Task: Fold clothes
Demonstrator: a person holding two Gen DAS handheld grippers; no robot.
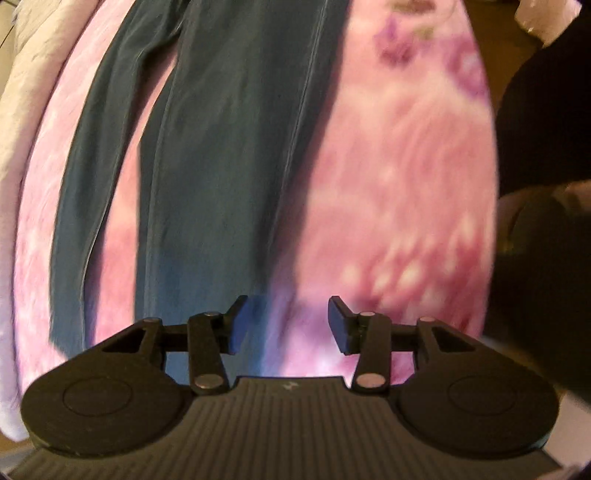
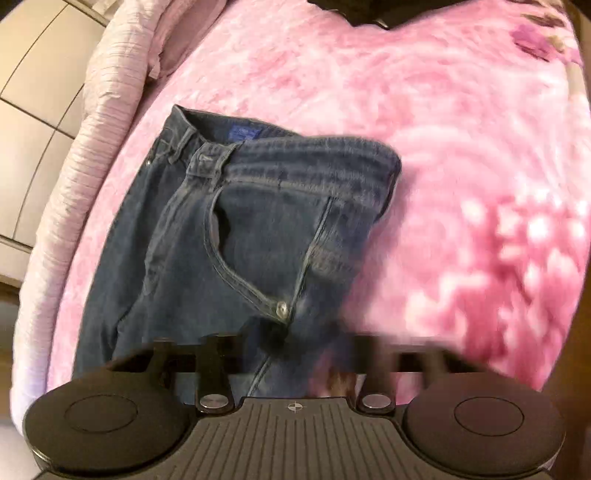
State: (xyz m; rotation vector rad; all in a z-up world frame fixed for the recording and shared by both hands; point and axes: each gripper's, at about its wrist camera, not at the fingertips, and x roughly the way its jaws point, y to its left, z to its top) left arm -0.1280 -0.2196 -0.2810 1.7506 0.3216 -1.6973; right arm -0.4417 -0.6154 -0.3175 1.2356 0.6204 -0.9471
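Note:
Dark blue jeans lie flat on a pink fluffy blanket. The left wrist view shows the two legs [image 1: 207, 155] running away from me, folded lengthwise one beside the other. My left gripper [image 1: 284, 323] is open and empty, just above the near end of the legs. The right wrist view shows the waistband and front pocket [image 2: 251, 221]. My right gripper [image 2: 295, 350] is blurred by motion, low over the hip area; its fingers look spread apart with nothing between them.
The pink blanket [image 2: 461, 147] covers the bed. A pale lilac quilt edge [image 2: 92, 129] runs along the left, with tiled floor [image 2: 33, 74] beyond. A dark garment [image 2: 354, 11] lies at the far edge. The person's dark sleeve [image 1: 546, 147] is at right.

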